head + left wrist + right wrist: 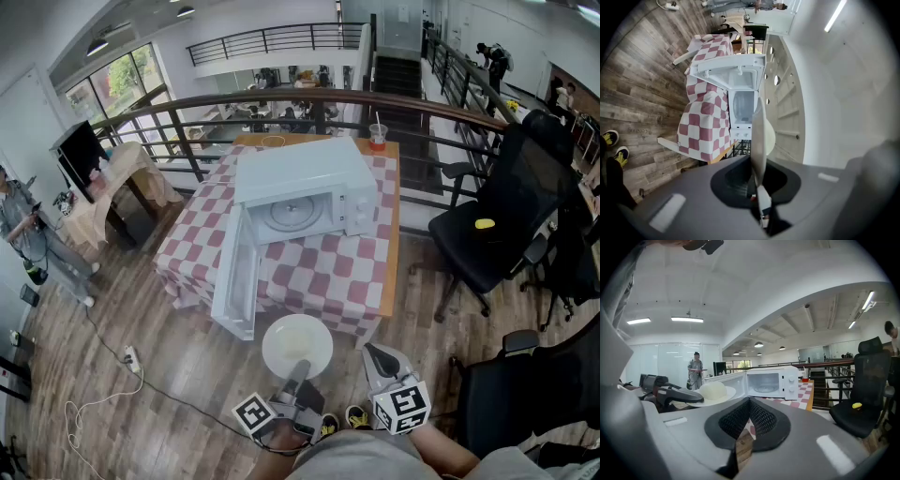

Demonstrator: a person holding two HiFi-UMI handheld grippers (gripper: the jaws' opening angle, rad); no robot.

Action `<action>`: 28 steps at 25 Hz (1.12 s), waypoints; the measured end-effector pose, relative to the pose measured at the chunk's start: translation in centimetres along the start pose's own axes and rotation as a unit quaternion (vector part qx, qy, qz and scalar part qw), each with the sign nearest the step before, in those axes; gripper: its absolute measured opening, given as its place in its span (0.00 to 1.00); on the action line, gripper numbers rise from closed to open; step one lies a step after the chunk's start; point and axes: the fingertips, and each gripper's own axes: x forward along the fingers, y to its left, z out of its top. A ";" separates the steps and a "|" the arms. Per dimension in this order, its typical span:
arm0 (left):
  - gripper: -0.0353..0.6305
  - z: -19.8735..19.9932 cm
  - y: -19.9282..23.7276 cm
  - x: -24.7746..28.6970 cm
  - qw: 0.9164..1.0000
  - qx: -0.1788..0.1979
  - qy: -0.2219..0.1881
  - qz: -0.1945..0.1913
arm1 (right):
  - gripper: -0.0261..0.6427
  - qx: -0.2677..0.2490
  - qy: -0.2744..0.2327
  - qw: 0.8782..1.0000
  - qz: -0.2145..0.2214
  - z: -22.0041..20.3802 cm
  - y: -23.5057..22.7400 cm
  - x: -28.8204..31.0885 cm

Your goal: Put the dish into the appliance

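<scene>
A white microwave (305, 197) stands on a red-and-white checked table (319, 272), its door (234, 277) swung wide open to the left and its cavity showing a glass turntable. In front of the table's near edge, my left gripper (298, 370) is shut on the rim of a round white dish (297, 345), held about level. The left gripper view shows the dish (758, 136) edge-on between the pads, with the microwave (743, 105) beyond. My right gripper (377, 356) hangs beside it, shut and holding nothing. Its own view shows the dish (712, 392) and the microwave (771, 383).
A drink cup (378, 137) stands at the table's far right corner. Behind the table runs a dark railing (309, 98). Black office chairs (506, 216) crowd the right side. A power strip and cable (131, 358) lie on the wood floor at left, near a person (28, 234).
</scene>
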 end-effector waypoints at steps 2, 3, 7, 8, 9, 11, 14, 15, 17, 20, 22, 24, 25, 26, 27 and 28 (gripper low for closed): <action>0.11 0.2 0.1 -0.4 1.000 -0.001 -0.004 0.002 | 0.04 -0.001 0.000 1.000 0.003 -0.1 0.5 0.0; 0.11 0.4 0.2 -0.5 1.000 -0.002 -0.005 0.002 | 0.04 -0.002 0.000 1.000 0.004 -0.1 0.7 0.0; 0.11 0.8 -0.1 -0.8 1.000 -0.003 -0.002 -0.001 | 0.04 0.004 -0.007 1.000 0.002 0.3 1.3 0.0; 0.11 0.8 -0.2 -0.9 1.000 -0.003 -0.001 -0.003 | 0.04 0.005 -0.009 1.000 0.000 0.3 1.4 0.0; 0.11 0.9 -0.2 -1.1 1.000 -0.003 0.001 -0.005 | 0.04 0.004 -0.009 1.000 -0.001 0.4 1.6 0.1; 0.11 1.1 -0.2 -1.5 1.000 -0.003 0.003 -0.005 | 0.04 0.000 -0.008 1.000 -0.001 0.4 2.1 0.1; 0.11 1.5 -0.3 -2.0 1.000 -0.003 0.007 -0.007 | 0.04 -0.001 -0.012 1.000 0.004 0.7 3.2 0.2; 0.11 1.6 -0.3 -2.2 1.000 -0.003 0.008 -0.007 | 0.04 -0.002 -0.013 1.000 0.004 0.8 3.6 0.3; 0.11 2.0 -0.3 -2.5 1.000 -0.004 0.010 -0.007 | 0.04 -0.004 -0.014 1.000 0.004 0.9 4.2 0.4; 0.11 2.7 -0.2 -3.1 1.000 -0.006 0.013 -0.003 | 0.04 -0.005 -0.012 1.000 0.003 0.9 5.3 0.7; 0.11 3.2 0.1 -3.5 1.000 -0.006 0.016 0.000 | 0.04 -0.006 -0.010 1.000 0.001 0.8 6.0 0.9; 0.11 3.7 0.0 -3.6 1.000 -0.008 0.020 0.000 | 0.04 -0.007 -0.010 1.000 -0.002 0.8 6.5 1.2; 0.11 3.9 0.0 -3.6 1.000 -0.008 0.022 -0.001 | 0.04 -0.007 -0.011 1.000 -0.004 0.8 6.8 1.3; 0.11 4.1 0.0 -3.6 1.000 -0.008 0.024 -0.002 | 0.04 -0.008 -0.011 1.000 -0.005 0.8 7.0 1.4; 0.11 4.3 0.1 -3.6 1.000 -0.008 0.025 -0.003 | 0.04 -0.010 -0.011 1.000 -0.005 0.7 7.2 1.4; 0.11 4.3 0.2 -3.5 1.000 -0.009 0.026 -0.003 | 0.04 -0.012 -0.011 1.000 -0.006 0.6 7.2 1.4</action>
